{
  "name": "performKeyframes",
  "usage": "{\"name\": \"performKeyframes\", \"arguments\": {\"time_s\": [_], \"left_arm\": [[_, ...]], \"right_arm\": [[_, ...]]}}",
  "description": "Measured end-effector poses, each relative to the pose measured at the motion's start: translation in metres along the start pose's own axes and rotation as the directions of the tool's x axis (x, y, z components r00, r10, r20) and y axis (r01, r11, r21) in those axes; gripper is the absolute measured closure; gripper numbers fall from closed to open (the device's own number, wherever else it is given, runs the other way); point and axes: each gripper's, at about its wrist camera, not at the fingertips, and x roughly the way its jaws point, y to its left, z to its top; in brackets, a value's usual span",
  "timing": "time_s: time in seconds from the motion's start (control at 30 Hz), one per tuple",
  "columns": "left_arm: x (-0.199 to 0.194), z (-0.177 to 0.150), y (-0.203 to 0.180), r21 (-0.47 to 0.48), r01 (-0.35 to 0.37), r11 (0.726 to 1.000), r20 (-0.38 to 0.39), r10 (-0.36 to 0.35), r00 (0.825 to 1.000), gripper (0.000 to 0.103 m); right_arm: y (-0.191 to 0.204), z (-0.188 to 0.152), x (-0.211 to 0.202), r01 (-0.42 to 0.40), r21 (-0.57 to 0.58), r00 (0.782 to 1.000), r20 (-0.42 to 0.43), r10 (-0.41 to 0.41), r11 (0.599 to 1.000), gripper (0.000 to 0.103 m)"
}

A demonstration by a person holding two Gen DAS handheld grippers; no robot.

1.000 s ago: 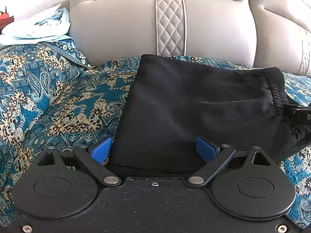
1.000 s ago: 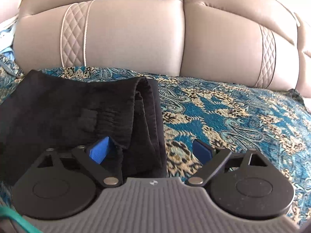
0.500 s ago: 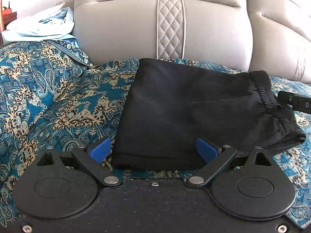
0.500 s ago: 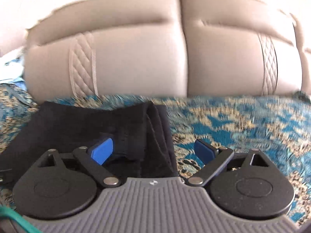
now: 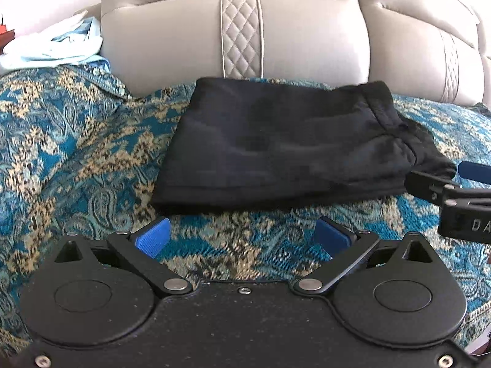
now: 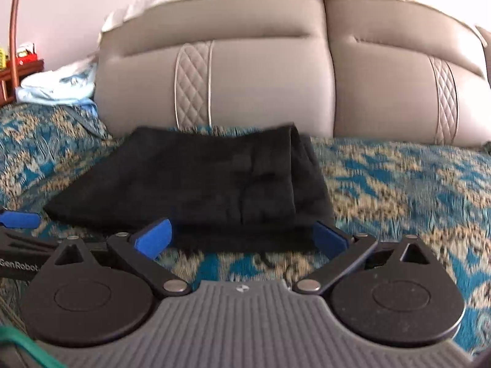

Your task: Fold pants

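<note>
Black pants (image 5: 285, 141) folded into a compact rectangle, lying flat on the teal and gold paisley bedspread (image 5: 73, 153), near the grey padded headboard (image 5: 239, 33) with quilted diamond strips. Gathered waistband at the right end of the bundle.

Left tool (image 5: 244, 236) near the front edge of the pants, jaws opening wide, blue pads (image 5: 153, 239) apart, only bedspread between them, no fabric gripped. Right tool (image 6: 242, 236) just at the near right corner of the pants, jaws opening too; the fabric edge lies between the pads but is not pinched.

Readable writing: white letters "DA" on the side of the right tool at the right edge of the left wrist view, rest cut off; "GenRobot" on the left tool's body at the left edge of the right wrist view.

Crumpled pale blue cloth (image 6: 58, 86) far left beside the headboard. Dark red wooden furniture (image 6: 18, 64) at the far left, with small colourful items, labels too small to read.
</note>
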Motion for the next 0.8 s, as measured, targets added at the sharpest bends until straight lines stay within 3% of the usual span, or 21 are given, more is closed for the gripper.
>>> {"name": "performKeyframes", "arguments": {"time_s": [0.27,0.8], "left_arm": [[0.009,-0.010,-0.001,-0.039,0.003,0.999,-0.033,-0.004,0.999,0.000],[0.012,-0.016,-0.002,-0.012,0.027,1.000,0.023,-0.027,0.999,0.000]], "right_arm": [[0.003,-0.021,0.002,0.031,-0.060,0.999,-0.022,-0.032,0.998,0.000],[0.008,-0.036,0.007,0.016,-0.102,1.000,-0.006,-0.017,0.995,0.000]]}}
